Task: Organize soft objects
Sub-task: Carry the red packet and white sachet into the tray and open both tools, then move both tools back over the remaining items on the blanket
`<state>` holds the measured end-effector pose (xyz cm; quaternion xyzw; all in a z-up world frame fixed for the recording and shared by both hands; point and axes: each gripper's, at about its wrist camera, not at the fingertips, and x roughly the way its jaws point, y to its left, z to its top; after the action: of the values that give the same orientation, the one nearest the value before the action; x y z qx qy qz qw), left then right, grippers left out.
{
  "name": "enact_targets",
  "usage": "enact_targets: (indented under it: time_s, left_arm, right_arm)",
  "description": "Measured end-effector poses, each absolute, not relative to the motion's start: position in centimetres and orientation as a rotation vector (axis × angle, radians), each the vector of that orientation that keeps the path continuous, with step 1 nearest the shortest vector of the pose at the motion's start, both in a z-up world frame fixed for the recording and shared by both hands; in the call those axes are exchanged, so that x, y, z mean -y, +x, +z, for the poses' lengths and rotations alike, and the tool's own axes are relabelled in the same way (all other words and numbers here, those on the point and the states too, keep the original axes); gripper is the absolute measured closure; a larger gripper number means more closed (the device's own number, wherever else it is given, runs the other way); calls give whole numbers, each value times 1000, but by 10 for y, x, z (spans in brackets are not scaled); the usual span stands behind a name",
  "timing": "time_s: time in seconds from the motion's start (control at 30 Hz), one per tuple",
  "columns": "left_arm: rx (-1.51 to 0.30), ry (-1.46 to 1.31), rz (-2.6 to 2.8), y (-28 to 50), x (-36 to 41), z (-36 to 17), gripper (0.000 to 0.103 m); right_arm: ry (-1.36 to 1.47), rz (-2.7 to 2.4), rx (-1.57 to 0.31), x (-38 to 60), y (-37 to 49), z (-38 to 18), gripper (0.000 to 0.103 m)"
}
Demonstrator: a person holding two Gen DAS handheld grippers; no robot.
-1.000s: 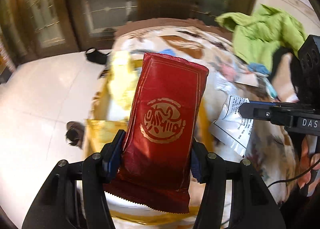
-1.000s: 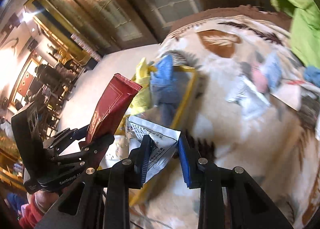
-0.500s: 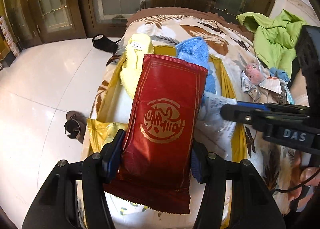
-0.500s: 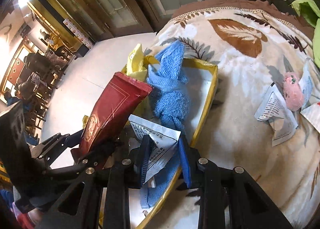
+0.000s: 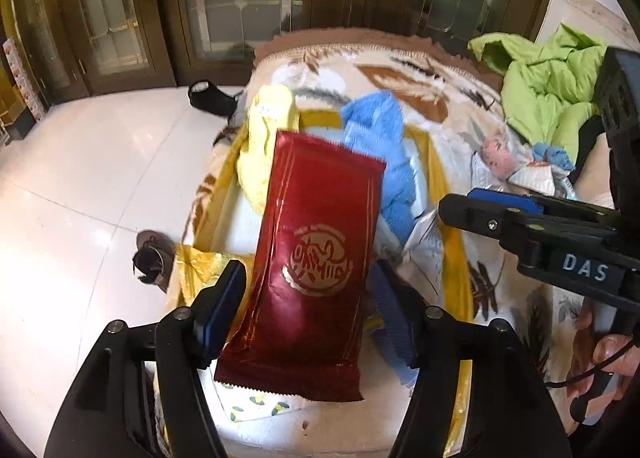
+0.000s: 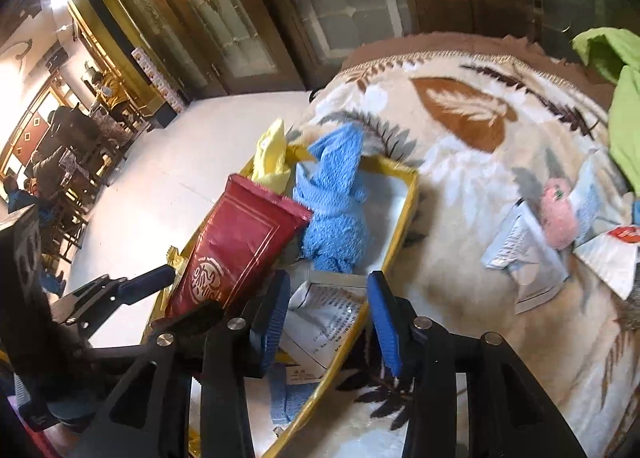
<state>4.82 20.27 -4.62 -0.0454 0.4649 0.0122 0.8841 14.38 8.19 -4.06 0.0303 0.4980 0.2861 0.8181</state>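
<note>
Two grippers hang over the yellow-rimmed tray on the leaf-print blanket, prob. because that tray is where the soft stuff gets collected.

The left gripper has the red packet standing between its pads, tilted, its top over the tray. The jaws look a bit wider than the packet, w/ a sliver of gap on the left side, so I'd judge it's being let go rather than pinched. Can't be sure of contact on the other side.

The right gripper is spread wide w/ nothing between the pads. The white sachet lies flat below it, inside the tray near the rim; looks like a drop-off spot, approx. beside the blue towel.

The yellow cloth is bunched at the tray's far end.

Still outside on the blanket: a pink fuzzy toy amid more sachets, and a green garment further off. Those likely come next.
</note>
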Motion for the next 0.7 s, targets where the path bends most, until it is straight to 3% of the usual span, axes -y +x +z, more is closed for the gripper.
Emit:
enact_targets:
  time_s: [0.13,0.7]
  left_arm:
    - [-923,-99,22,41,-200,-30,29]
    - [-876,-19,22,35,-139,-15,29]
  right_arm:
    - [83,613,-1055,-72,139,-33,61]
    - [163,573,-997,19,92,-11,48]
